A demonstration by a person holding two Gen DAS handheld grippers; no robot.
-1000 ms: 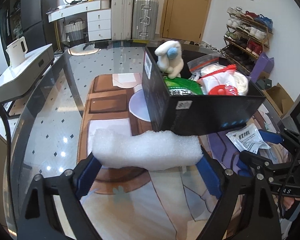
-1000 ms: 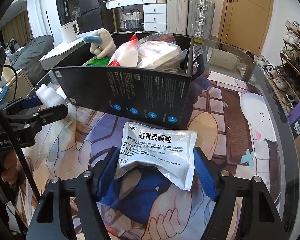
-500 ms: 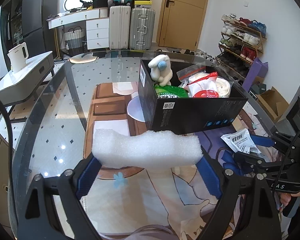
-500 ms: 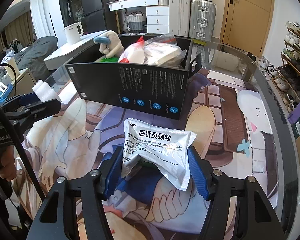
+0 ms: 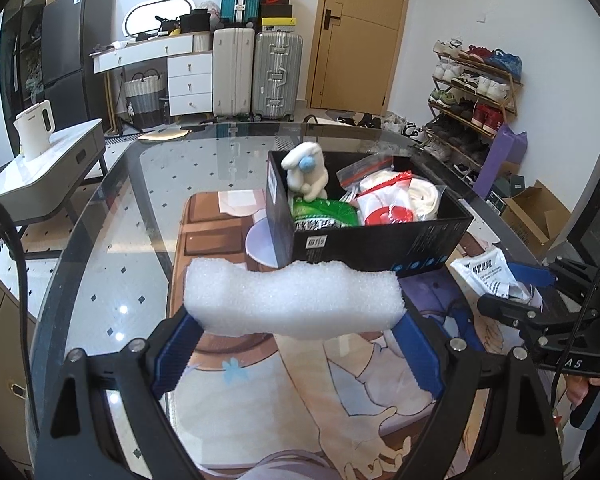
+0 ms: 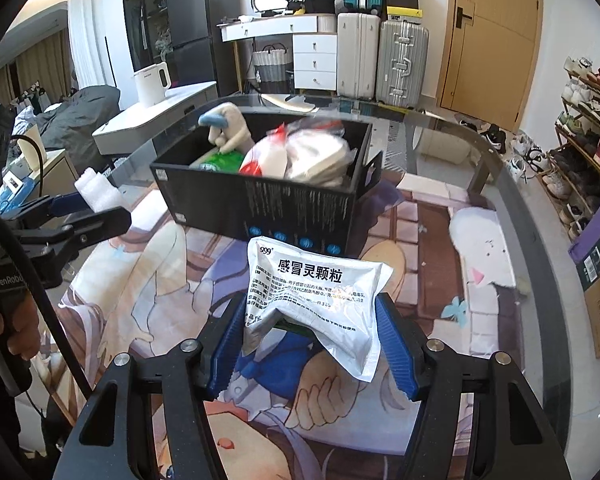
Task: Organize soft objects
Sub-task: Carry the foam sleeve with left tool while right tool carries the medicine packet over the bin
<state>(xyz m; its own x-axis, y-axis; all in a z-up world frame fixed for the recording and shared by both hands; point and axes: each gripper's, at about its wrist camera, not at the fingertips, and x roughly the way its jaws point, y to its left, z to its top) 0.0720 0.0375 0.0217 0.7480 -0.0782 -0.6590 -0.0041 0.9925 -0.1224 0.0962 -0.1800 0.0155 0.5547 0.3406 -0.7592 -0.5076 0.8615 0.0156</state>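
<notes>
Both grippers have risen above the mat since a second ago, the left gripper clamping a foam block, the right gripper squeezed tighter on a crumpled silver packet, short of the black box.

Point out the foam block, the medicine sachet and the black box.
foam block [image 5: 292,300]: left wrist view, middle of its front face.
medicine sachet [image 6: 316,280]: right wrist view, printed front.
black box [image 6: 260,200]: right wrist view, near side wall.

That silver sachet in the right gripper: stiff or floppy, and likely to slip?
The silver sachet looks floppy: it buckles between the right gripper's pads and its corner droops. Probably light, since it hangs from a pinch on one end. Its glossy film may be slippery, so it could slide.
</notes>
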